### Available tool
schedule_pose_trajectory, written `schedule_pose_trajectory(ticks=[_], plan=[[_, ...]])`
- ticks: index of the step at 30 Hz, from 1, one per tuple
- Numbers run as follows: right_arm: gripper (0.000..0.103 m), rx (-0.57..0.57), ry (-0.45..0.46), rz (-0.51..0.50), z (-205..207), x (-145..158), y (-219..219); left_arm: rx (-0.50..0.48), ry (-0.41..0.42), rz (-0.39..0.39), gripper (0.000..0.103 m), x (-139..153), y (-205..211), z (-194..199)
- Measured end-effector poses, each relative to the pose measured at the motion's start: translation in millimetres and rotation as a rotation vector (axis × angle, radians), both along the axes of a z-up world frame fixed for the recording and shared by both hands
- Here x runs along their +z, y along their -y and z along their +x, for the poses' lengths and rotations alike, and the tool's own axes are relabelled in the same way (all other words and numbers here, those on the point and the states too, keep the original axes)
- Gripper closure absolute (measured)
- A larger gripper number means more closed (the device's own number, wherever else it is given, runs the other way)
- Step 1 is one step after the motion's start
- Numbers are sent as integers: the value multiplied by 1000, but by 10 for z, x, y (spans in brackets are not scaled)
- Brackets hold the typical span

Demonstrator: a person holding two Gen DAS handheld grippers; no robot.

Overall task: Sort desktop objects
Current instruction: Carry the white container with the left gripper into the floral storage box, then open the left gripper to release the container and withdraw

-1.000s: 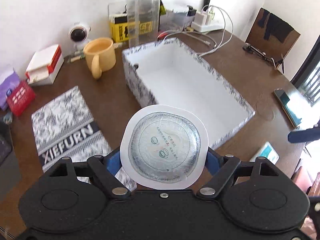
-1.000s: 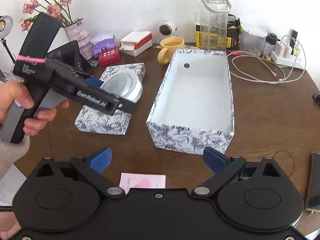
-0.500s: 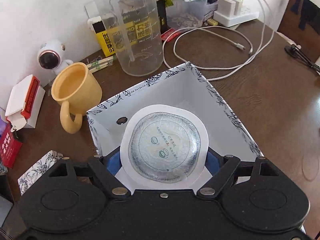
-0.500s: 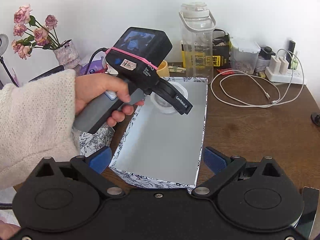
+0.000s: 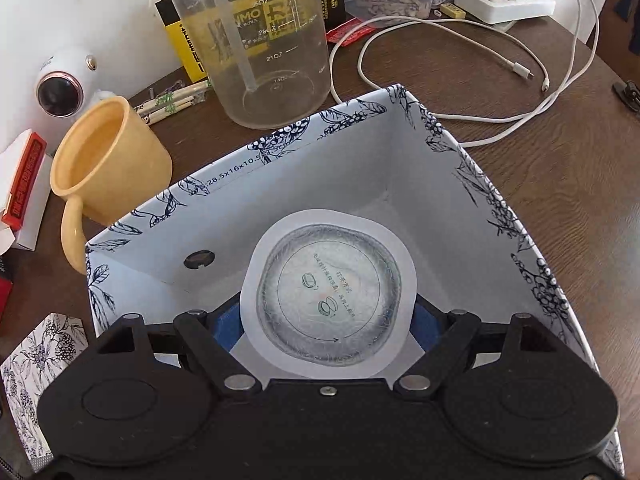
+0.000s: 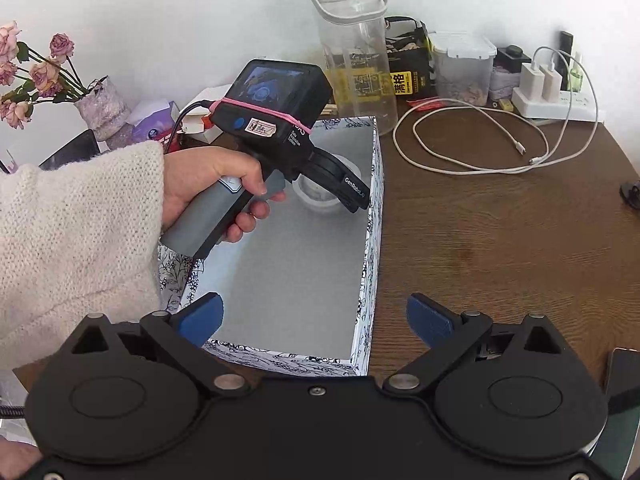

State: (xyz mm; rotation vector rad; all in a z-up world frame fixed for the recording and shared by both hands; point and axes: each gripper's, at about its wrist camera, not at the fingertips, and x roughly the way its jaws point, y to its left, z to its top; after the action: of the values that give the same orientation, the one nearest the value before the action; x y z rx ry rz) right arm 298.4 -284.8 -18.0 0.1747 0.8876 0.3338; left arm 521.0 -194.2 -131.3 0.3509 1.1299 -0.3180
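Left tool (image 5: 328,320) clamped on the sealed foil-lid cup (image 5: 328,292), frame centre, held inside the patterned box (image 5: 280,152) near its far end wall. Whether it touches the floor: can't tell. Lower it level, clear of the corner, then open. Right tool (image 6: 316,318) spread wide, holding nothing, lower frame.

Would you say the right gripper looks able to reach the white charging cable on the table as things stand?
Probably yes: the right gripper is open and empty, and the white cable lies loose on bare table right of the box, nothing between.
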Motion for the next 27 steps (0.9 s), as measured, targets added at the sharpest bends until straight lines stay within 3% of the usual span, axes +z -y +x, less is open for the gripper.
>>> schedule_pose_trajectory(ticks=[10, 16, 20, 23, 27], plan=[[3, -5, -8, 3, -49, -28, 13, -3, -14, 19, 21, -130, 30, 70], [3, -7, -13, 4, -78, -45, 20, 19, -73, 25, 21, -48, 9, 99], [3, -9, -17, 5, -98, -56, 25, -5, -57, 26, 18, 145, 5, 47], [3, -10, -19, 6, -113, -64, 29, -25, -7, 43, 8, 337, 1, -54], [3, -2, 10, -14, -266, 34, -38, -38, 36, -27, 8, 700, -80, -272]])
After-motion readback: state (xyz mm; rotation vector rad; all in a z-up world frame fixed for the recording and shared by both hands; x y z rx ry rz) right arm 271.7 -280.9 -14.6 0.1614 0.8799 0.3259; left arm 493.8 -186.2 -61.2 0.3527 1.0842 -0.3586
